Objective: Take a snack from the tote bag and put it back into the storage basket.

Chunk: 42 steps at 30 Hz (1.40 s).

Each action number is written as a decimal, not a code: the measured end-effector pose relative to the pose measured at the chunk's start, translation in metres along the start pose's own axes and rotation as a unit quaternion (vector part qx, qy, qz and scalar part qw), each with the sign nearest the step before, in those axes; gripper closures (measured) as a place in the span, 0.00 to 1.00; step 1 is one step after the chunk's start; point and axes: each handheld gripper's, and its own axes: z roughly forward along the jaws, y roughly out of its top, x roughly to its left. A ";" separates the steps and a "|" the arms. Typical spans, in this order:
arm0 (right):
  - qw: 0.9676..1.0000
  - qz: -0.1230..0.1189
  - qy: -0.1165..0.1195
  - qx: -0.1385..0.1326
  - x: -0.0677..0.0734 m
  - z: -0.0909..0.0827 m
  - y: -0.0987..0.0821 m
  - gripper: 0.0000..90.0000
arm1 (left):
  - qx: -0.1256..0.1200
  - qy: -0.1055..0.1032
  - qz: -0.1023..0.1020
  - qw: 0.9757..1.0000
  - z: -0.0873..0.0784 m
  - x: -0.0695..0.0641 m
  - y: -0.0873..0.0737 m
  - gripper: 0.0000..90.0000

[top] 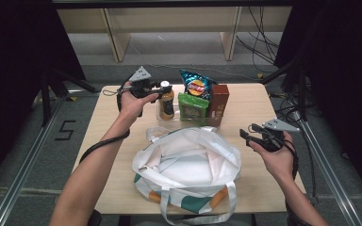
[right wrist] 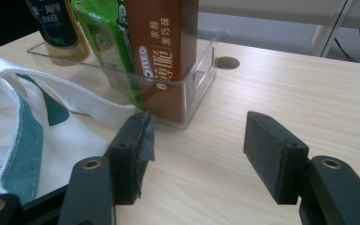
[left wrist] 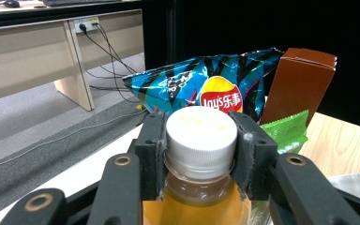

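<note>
Left gripper (left wrist: 201,154) clamps the bottle (left wrist: 199,187) by its white cap, at the left end of the clear bin (right wrist: 201,70).
Chips (top: 195,84), a green pack (top: 192,107) and a brown box (top: 219,101) share the bin. The open bag (top: 188,162) lies just before it. Right gripper (right wrist: 197,150) hovers open and empty beside the bag.

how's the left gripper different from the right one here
The left gripper has its pads clamped on the white cap of the bottle; the right gripper stands open with nothing between its pads. The left gripper is up at the clear bin at the table's far side; the right gripper hovers over bare table beside the tote bag. Both have black jaws and are hand-held.
</note>
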 end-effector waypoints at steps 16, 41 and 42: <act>1.000 -0.001 0.000 0.000 0.000 0.000 0.000 0.47 | 0.012 0.003 -0.005 1.000 0.003 0.000 -0.011 0.65; 1.000 -0.001 0.004 0.003 0.000 0.001 0.000 0.47 | 0.025 0.004 -0.008 1.000 0.008 0.001 -0.019 0.65; 1.000 0.003 0.003 0.003 0.001 0.001 0.000 0.47 | 0.025 0.004 -0.008 1.000 0.009 0.001 -0.019 0.65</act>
